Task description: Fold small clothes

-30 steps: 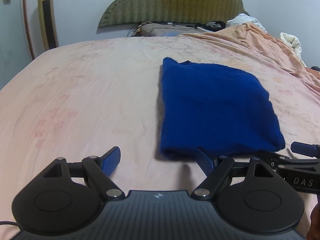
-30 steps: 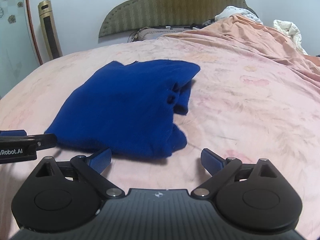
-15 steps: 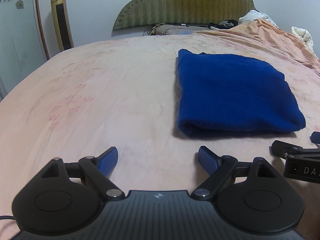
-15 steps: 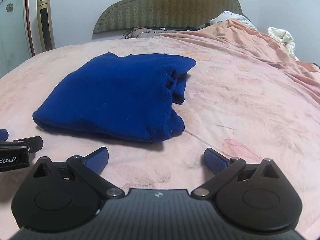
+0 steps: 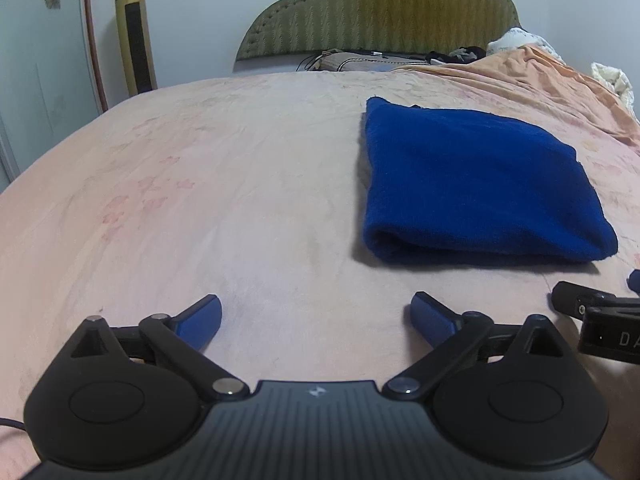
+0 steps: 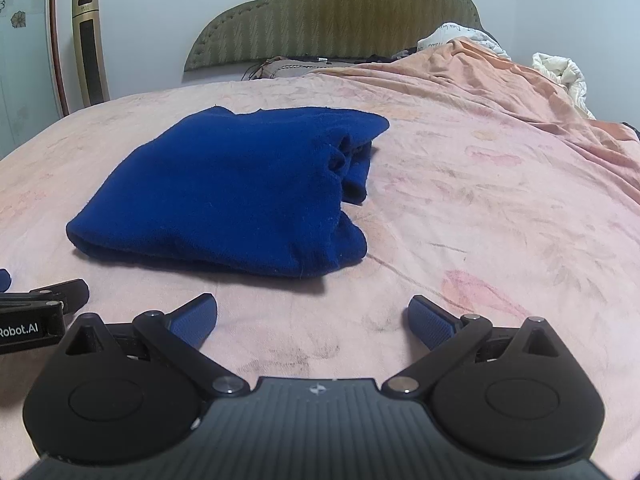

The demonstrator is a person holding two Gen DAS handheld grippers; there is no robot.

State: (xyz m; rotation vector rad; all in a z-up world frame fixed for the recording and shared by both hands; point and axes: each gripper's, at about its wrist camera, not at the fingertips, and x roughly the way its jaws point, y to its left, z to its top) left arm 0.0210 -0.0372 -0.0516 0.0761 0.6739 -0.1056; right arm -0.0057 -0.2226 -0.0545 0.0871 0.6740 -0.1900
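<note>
Blue garment (image 5: 476, 184) seen folded into compact rectangle on bed (image 5: 200, 184), ahead of both grippers. Left gripper (image 5: 316, 316) and right gripper (image 6: 312, 316): fingers spread, nothing held, clear of cloth. Fold judged finished; only loose right-side layers (image 6: 352, 168) may need tucking.

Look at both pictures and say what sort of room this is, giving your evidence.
Almost certainly a home bedroom. A wide bed with a pink sheet fills the view, a padded headboard stands at its far end, and a rumpled quilt lies along one side. A folded blue garment rests on the bed.
</note>
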